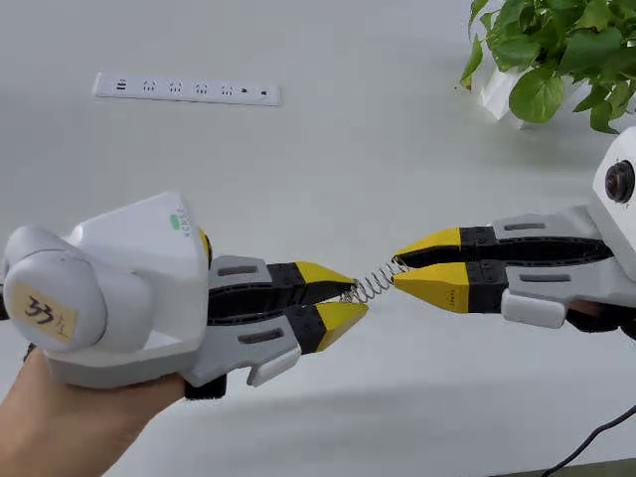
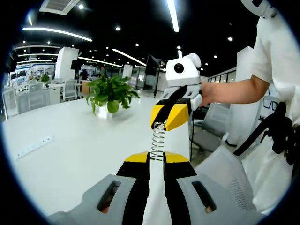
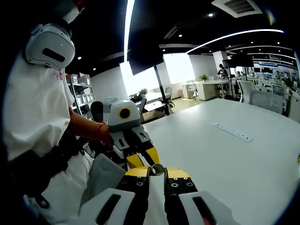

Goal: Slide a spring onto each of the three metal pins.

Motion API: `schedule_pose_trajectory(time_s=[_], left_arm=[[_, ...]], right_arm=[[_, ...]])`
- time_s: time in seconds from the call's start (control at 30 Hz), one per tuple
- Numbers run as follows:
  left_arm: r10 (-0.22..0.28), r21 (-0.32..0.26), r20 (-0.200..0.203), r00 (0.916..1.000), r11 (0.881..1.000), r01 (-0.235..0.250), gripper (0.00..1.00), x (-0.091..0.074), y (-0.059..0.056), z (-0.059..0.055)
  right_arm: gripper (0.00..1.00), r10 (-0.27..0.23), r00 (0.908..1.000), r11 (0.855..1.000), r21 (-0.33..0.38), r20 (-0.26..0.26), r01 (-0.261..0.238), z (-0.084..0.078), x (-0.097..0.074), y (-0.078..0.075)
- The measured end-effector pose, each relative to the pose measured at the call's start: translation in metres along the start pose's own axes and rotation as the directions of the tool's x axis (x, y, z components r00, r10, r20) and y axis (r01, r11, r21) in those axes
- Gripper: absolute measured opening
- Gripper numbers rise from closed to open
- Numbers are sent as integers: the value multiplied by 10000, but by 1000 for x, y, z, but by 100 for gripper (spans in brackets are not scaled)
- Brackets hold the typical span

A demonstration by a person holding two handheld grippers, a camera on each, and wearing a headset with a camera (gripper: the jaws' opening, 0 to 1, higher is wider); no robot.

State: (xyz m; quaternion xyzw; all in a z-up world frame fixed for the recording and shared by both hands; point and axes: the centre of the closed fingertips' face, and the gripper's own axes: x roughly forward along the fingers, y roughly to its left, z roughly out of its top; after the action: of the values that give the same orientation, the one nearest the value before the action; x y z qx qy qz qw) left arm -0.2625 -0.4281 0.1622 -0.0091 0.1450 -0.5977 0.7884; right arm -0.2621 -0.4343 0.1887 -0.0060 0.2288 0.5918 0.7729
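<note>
The left tongs point(image 1: 343, 298) are nearly closed and pinch one end of the spring point(image 1: 375, 281). The right tongs point(image 1: 399, 266) are closed on its other end. The spring hangs stretched between the two yellow tips, in the air above the tabletop point(image 1: 348, 159), sloping up toward the right tongs.

In the left gripper view the spring point(image 2: 158, 139) rises from the narrow gap of the left tongs point(image 2: 156, 157) to the right tongs point(image 2: 164, 123). In the right gripper view its end shows as a small ring point(image 3: 157, 168) at the tips of the right tongs point(image 3: 157, 171).

A yellowish sticker point(image 1: 45, 310) on the back of the left tongs' housing bears a handwritten "33". The small print beside a green dot on that housing, and on a yellow tip of the right tongs, is too small to read. A hand point(image 1: 60, 422) grips the left tongs from below.

Farther off, a white pot point(image 1: 500, 91) holds a leafy green plant point(image 1: 552, 50) at the far right of the tabletop. A white power strip point(image 1: 186, 89) lies well apart from it at the far left. A dark cable point(image 1: 596, 442) crosses the near right corner.
</note>
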Motion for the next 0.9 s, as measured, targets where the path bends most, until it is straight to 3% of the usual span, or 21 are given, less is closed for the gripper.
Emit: schedule_pose_trajectory(time_s=[0.9], left_arm=[[-228,-33,-133,9997,9997,228,7,0,-6,-6]], right_arm=[[7,525,9959,9945,-869,-739,-589,5,10,12]])
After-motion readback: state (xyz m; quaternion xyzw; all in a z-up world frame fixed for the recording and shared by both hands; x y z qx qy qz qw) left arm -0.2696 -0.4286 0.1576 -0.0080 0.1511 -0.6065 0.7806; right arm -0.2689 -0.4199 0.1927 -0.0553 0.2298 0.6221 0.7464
